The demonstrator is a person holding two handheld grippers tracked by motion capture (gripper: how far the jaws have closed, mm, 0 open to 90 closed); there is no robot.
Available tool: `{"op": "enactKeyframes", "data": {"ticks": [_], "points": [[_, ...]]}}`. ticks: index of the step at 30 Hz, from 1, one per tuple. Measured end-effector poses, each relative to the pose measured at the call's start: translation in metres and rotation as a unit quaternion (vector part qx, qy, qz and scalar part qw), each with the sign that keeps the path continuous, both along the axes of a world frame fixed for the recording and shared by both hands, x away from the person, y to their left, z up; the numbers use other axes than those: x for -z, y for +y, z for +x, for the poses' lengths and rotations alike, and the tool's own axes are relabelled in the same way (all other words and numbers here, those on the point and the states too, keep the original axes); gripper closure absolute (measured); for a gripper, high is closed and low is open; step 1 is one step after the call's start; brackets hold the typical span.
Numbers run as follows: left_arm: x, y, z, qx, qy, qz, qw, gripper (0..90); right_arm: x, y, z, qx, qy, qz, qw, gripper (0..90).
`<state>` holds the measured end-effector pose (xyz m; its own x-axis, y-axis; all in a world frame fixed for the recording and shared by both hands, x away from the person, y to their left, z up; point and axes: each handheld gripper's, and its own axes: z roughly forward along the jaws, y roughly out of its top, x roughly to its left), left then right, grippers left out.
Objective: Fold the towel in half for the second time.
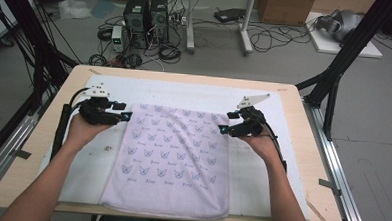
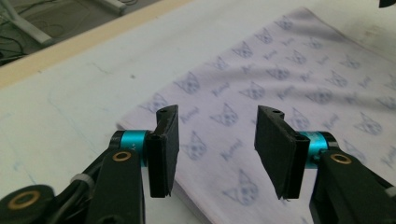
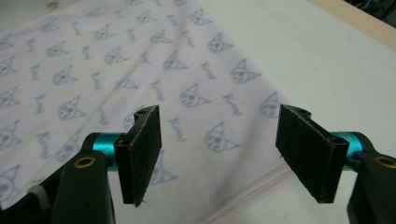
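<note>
The left tongs [image 1: 125, 116] stand open at the far left corner of the folded cloth [image 1: 172, 157], their black pads [image 2: 164, 151] apart with nothing pressed between them. In the left gripper view that corner of the cloth lies flat below the gap, and the pale mat [image 2: 70, 102] stretches away to the left of it. The right tongs [image 1: 224, 127] are open too, at the far right corner of the cloth; in the right gripper view the pads [image 3: 140, 154] stand wide, the cloth's edge runs beneath them, and no fabric is caught between them. Each pair of tongs is held in a hand, the left hand [image 1: 85, 128] at the cloth's left side, the right hand [image 1: 262, 143] at its right, with the forearms coming in from the near edge.

The cloth is pale lilac, printed with small cat faces, and lies flat as a folded rectangle in the middle of the counter [image 1: 302, 145], on the white mat. Its near edge lies at the counter's near edge. Beyond the counter, on the floor, stand two computer towers [image 1: 148, 18] among cables
</note>
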<state>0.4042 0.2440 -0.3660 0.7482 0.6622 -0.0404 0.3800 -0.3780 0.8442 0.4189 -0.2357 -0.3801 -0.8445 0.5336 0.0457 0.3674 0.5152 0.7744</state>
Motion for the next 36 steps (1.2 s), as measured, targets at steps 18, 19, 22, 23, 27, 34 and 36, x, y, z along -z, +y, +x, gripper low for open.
{"op": "enactKeyframes", "data": {"ticks": [18, 19, 22, 23, 27, 34, 36], "points": [[0.062, -0.005, 0.056, -0.077, 0.079, 0.034, 0.9933, 47.5, 0.049, -0.013, 0.042, 0.077, 0.025, -0.028, 0.9963, 31.9], [0.065, -0.006, 0.057, -0.080, 0.085, 0.036, 0.9925, 47.0, 0.051, -0.013, 0.044, 0.079, 0.026, -0.029, 0.9962, 32.1], [0.072, -0.010, 0.059, -0.080, 0.096, 0.048, 0.9910, 48.9, 0.059, -0.012, 0.047, 0.084, 0.039, -0.036, 0.9950, 35.0], [0.074, -0.012, 0.058, -0.080, 0.093, 0.053, 0.9911, 52.6, 0.062, -0.011, 0.048, 0.080, 0.048, -0.039, 0.9949, 36.8], [0.074, -0.014, 0.058, -0.068, 0.092, 0.045, 0.9924, 69.6, 0.063, -0.010, 0.045, 0.076, 0.039, -0.028, 0.9959, 56.6], [0.068, -0.015, 0.054, -0.049, 0.087, 0.048, 0.9938, 85.1, 0.059, -0.001, 0.041, 0.042, 0.060, -0.014, 0.9972, 82.4], [0.062, -0.012, 0.052, -0.048, 0.076, 0.039, 0.9952, 85.2, 0.053, -0.001, 0.039, 0.037, 0.050, -0.017, 0.9979, 82.7]]}}
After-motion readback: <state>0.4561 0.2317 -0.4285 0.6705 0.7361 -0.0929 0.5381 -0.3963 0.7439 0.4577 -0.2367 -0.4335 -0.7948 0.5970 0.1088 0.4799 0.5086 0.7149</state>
